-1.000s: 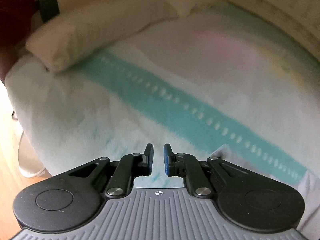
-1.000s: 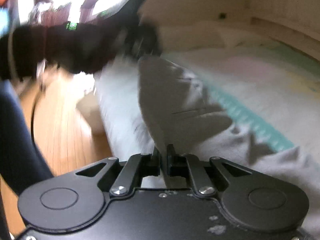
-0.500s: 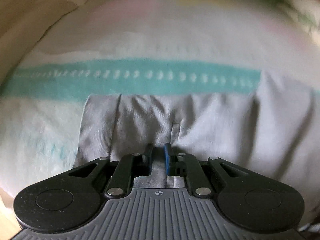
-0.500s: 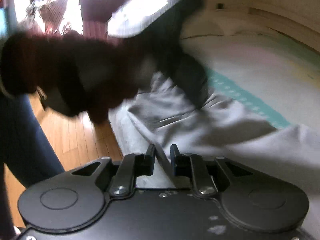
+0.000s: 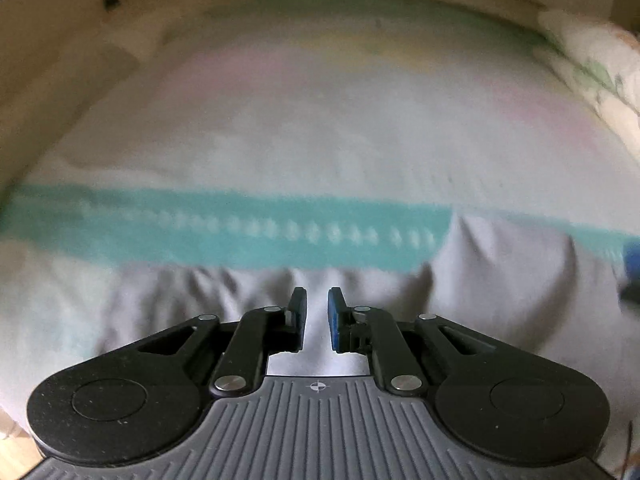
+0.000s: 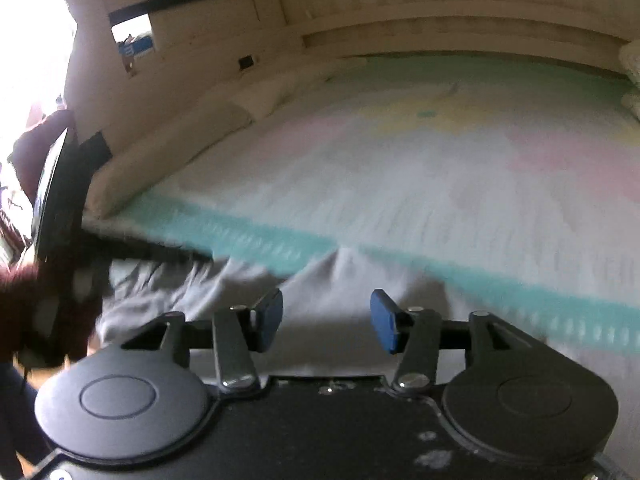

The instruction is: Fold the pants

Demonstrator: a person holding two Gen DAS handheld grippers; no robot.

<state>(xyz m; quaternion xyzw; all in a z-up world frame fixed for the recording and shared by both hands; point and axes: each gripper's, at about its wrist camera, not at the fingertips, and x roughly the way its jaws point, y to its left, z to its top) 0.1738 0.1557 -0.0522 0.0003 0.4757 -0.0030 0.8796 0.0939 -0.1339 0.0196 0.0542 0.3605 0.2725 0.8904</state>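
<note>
On the near edge of the bed (image 6: 460, 168), over a pale blanket (image 5: 320, 128) with a teal stripe (image 5: 240, 232), lie the grey pants (image 5: 500, 280), spread flat with their far edge reaching the stripe. In the left wrist view they bunch into soft ridges just ahead of the left gripper (image 5: 317, 312), and one corner peaks up onto the stripe.

The left gripper's jaws stand almost together, a narrow slit between the blue pads; grey cloth shows in that slit, but I cannot tell whether it is pinched or only lies beneath. The right gripper (image 6: 326, 316) has just been opening: its jaws are spread wide over the cloth, and nothing is between the pads. The left gripper shows dark and blurred at the left of the right wrist view, low at the pants' edge.

The pants look like thin jersey: light, limp, easily wrinkled, not fragile. They will probably sag and drag on the fluffy blanket (which may cling a little) instead of sliding as a sheet. I would take hold at an edge or a corner, at a hem or the waistband where the cloth is doubled, pinching both layers at once and lifting enough to clear the blanket. A grip in the middle would likely only raise a tent.
</note>
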